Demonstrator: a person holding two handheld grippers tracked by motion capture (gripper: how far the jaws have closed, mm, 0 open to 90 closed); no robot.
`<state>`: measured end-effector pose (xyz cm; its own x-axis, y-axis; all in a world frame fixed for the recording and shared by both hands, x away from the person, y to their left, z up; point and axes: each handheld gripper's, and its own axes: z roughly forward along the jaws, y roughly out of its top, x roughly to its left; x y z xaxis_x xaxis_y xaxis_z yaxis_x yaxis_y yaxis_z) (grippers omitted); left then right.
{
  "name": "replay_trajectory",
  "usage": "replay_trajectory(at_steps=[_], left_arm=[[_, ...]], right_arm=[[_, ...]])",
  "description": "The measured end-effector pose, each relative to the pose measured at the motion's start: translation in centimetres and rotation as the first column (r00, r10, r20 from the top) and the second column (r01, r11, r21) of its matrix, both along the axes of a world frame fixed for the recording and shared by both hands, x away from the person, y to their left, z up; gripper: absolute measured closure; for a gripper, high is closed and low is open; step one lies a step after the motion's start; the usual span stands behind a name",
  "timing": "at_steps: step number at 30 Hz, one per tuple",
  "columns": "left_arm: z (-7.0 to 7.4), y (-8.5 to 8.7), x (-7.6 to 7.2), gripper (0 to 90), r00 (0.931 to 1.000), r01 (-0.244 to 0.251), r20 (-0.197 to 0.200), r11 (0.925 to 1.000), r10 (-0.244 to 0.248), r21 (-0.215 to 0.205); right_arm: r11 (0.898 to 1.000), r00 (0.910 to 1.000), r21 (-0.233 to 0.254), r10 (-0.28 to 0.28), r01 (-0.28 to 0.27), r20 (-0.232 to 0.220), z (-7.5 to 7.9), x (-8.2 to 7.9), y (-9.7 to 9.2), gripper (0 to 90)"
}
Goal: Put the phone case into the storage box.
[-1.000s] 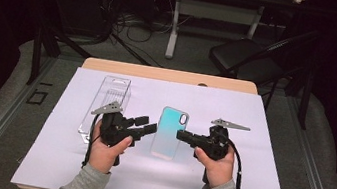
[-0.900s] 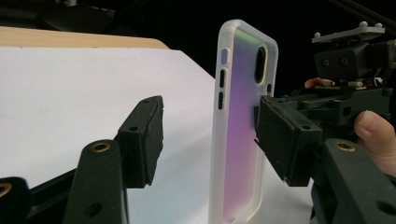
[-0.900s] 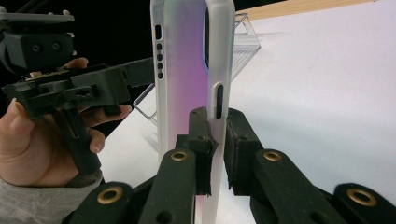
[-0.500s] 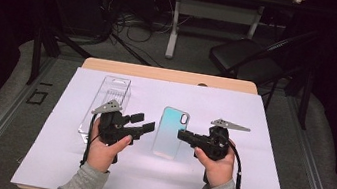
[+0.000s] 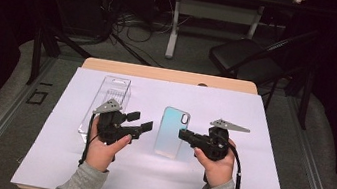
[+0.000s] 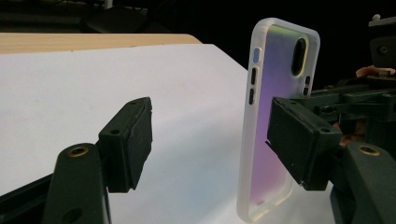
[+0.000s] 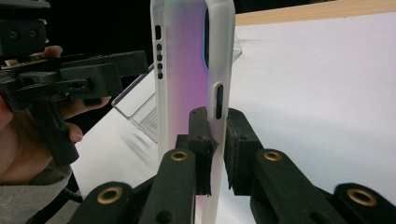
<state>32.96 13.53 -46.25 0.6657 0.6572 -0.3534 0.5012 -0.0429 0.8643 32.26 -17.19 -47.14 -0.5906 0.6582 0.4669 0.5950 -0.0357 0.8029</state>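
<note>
High view shows a person's two grey-sleeved forearms coming in from the near edge of the tabletop [image 5: 253, 188], which is covered by a white sheet. The left hand [image 5: 103, 145] holds the left claw [image 5: 139, 123], whose jaws stand wide apart with nothing between them, their tips just beside the left edge of a translucent phone case [image 5: 171, 131]. The right hand [image 5: 217, 163] holds the right claw [image 5: 184, 135], which meets the case's right edge.

Right gripper view shows that claw [image 7: 215, 140] nearly closed, its two jaws pinching one side wall of the phone case [image 7: 191, 70], close to a side-button slot. In the left gripper view the left claw [image 6: 212, 135] is wide open; one pad overlaps the case [image 6: 271, 116] in the picture, but contact cannot be judged, and the other pad is well clear.

Farther back and to the left, a clear plastic box [image 5: 107, 100] lies on the sheet behind the left hand. Beyond the tabletop are a dark chair [image 5: 242, 57] and cables [image 5: 127, 20] on the floor.
</note>
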Motion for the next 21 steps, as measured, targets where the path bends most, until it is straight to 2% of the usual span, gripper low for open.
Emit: replay_trajectory(at_steps=[6, 21], left_arm=[[0.14, 0.02, -0.07, 31.6, 0.9999, -0.010, 0.011, 0.9999, 0.010, 0.008], [0.52, -0.06, -0.34, 31.6, 0.9997, -0.011, 0.023, 0.9996, 0.010, 0.025]], right_arm=[[1.000, 0.9997, -0.019, -0.006, 0.006, 0.023, -0.03, -0.10, 0.13, 82.2], [0.999, 0.9986, -0.046, -0.019, 0.021, 0.049, -0.24, -0.29, 0.53, 82.1]])
